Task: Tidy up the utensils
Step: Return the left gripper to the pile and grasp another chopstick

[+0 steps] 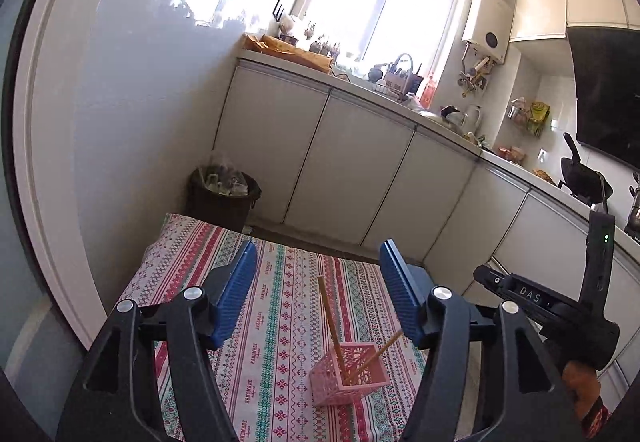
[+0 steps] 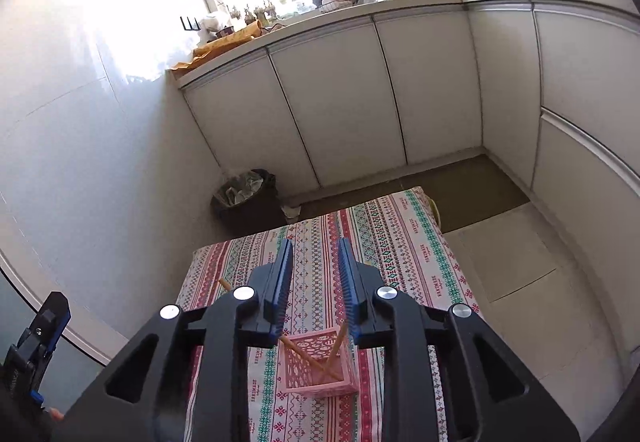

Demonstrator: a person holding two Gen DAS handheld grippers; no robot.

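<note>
Chopsticks (image 1: 334,326) stood in the pink basket (image 1: 350,378) on the cloth (image 1: 280,306), seen from my left gripper (image 1: 318,292), its fingers spread wide and empty. I judged the job nearly done. From my right gripper (image 2: 314,282), fingers a little apart and holding nothing, one stick's middle hid behind a finger. I saw no other utensils.

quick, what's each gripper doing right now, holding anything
Left gripper: open, holding nothing.
Right gripper: open, narrower gap, holding nothing.
</note>
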